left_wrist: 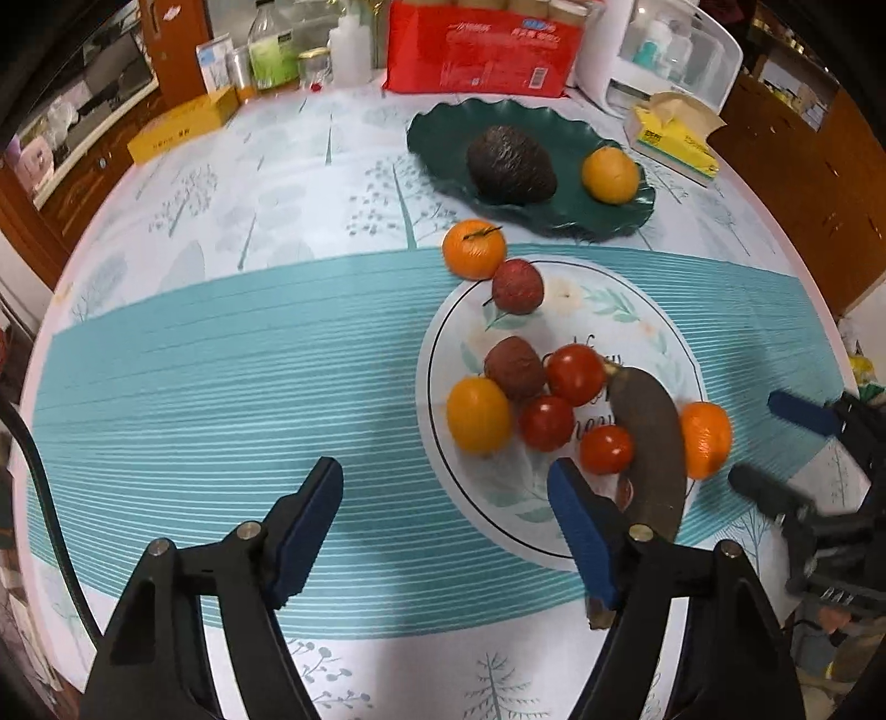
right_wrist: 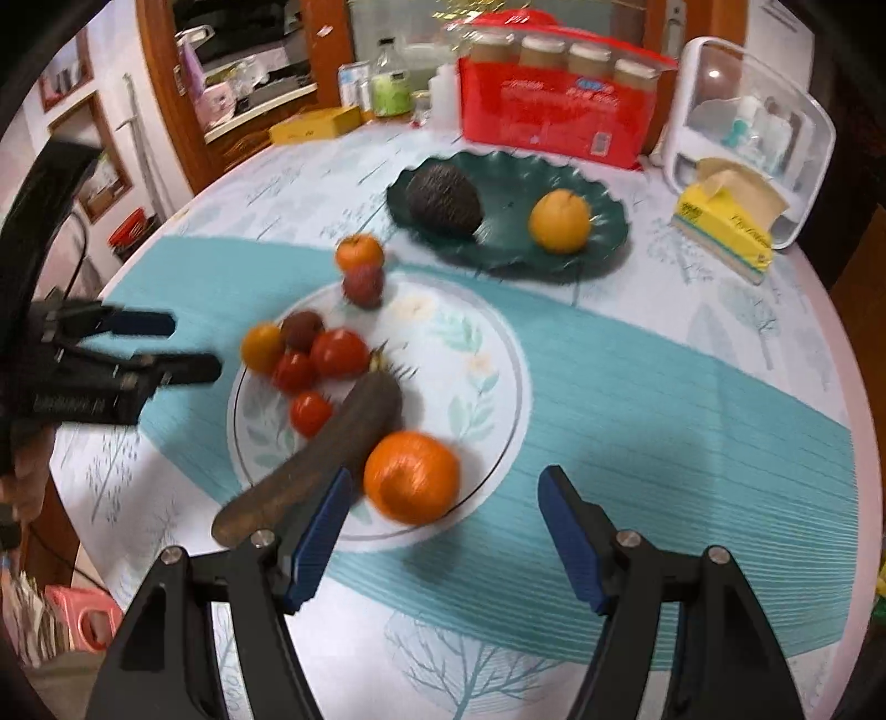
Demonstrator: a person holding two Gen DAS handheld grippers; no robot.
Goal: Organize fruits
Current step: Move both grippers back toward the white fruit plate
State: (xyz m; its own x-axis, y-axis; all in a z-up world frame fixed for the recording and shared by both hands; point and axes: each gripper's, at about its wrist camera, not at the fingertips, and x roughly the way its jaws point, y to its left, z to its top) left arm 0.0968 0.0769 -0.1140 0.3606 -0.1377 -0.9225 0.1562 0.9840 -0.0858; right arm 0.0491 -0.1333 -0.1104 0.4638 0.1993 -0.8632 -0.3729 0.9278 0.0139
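Note:
A dark green wavy plate (left_wrist: 581,216) (right_wrist: 603,243) at the back holds an avocado (left_wrist: 509,166) (right_wrist: 443,199) and a yellow-orange fruit (left_wrist: 609,173) (right_wrist: 559,220). On the table's printed white circle lie three tomatoes (left_wrist: 575,374) (right_wrist: 339,353), two dark red fruits (left_wrist: 515,368), a yellow fruit (left_wrist: 478,415) (right_wrist: 262,346), a browned banana (left_wrist: 650,437) (right_wrist: 315,471) and an orange (left_wrist: 704,438) (right_wrist: 412,476). Another orange (left_wrist: 474,248) sits behind them. My left gripper (left_wrist: 446,487) (right_wrist: 183,346) is open, near the yellow fruit. My right gripper (right_wrist: 446,493) (left_wrist: 775,443) is open, just before the orange.
At the table's back stand a red package (left_wrist: 482,50), bottles (left_wrist: 271,50), a yellow box (left_wrist: 183,124), a white storage case (left_wrist: 664,55) and a yellow tissue pack (left_wrist: 673,135). Wooden cabinets (left_wrist: 803,166) surround the round table (left_wrist: 221,360).

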